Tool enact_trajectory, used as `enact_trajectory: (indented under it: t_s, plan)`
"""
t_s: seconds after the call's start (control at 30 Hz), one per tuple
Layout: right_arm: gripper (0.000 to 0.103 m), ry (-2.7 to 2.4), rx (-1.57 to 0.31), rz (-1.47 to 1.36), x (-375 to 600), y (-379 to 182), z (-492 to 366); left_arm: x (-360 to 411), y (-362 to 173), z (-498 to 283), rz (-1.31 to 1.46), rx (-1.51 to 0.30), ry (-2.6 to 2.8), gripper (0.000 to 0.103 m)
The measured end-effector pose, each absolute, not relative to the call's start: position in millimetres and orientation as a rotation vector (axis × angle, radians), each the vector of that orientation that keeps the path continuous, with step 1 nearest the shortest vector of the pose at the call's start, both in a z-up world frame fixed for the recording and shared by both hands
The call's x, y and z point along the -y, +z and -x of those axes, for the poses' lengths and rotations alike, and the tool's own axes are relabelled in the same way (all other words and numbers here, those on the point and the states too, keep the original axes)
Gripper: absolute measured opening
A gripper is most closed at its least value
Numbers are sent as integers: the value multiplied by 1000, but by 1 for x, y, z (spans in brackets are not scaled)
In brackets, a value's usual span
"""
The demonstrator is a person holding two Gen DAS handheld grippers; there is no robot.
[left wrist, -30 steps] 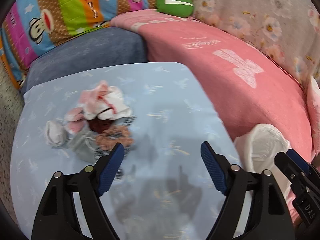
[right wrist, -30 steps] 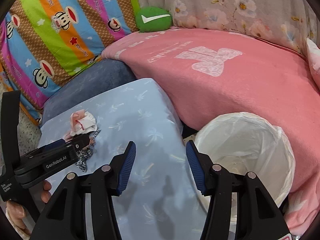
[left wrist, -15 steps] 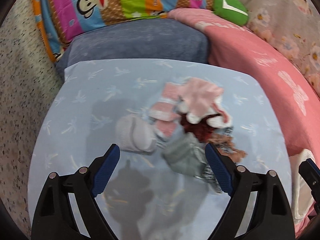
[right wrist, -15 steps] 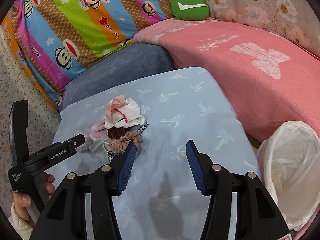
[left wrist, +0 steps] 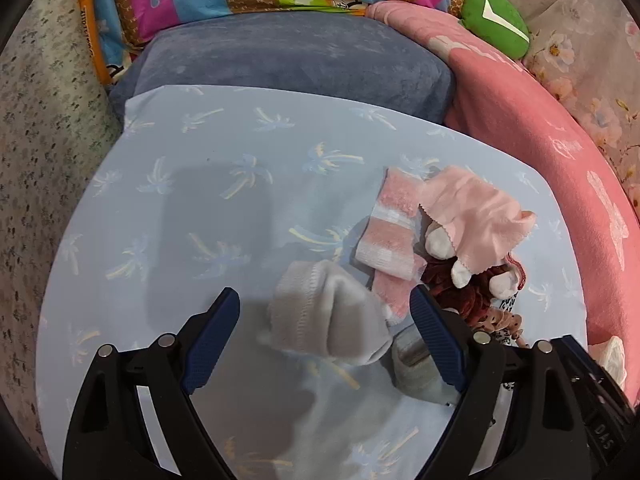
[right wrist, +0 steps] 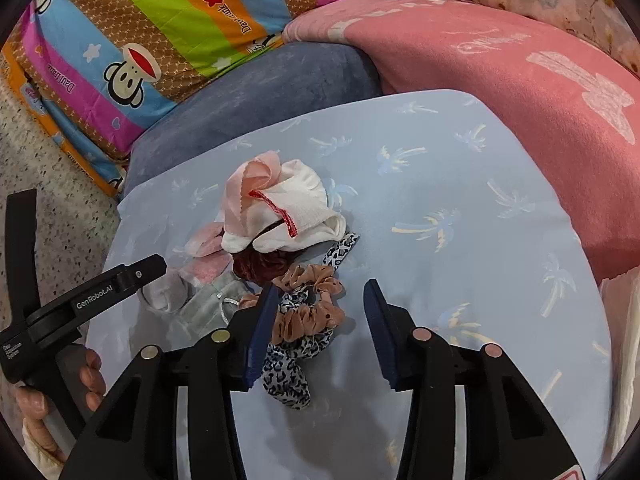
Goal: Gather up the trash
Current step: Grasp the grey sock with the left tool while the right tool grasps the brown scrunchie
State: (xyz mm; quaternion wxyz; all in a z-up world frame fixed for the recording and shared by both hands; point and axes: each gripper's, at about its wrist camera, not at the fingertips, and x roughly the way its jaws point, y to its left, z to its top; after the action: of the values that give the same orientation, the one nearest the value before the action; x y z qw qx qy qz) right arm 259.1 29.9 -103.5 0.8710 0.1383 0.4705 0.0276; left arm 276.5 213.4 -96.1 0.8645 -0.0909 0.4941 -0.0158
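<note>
Left wrist view, pale blue palm-print table, left hand-held gripper released, right hand-held gripper released, pink blanket beside.

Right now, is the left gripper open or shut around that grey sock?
Open. The left gripper has its blue pads spread wide on either side of the grey sock, with table cloth showing between the left pad and the sock.
</note>
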Motion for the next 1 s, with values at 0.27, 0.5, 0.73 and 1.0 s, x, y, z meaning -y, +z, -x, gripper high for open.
enact_trajectory:
  t_s: [0.27,0.5,0.73,1.0]
  plan:
    - [24,63,-1058,-301,-34,-134,-267,-208,-113,-280,193,-1076,-62,54]
    - [24,65,-1069,-331,-29,-144,-265,-207,-109,-273,191,-1070,-74,37]
    - [7,77,-1056,-322,-29,-132,-256,-199,-96,-264,198,-1053,-94,35]
    - [7,69,-960,-319,-19,-91,-237,-182,-66,-250,186,-992,-140,34]
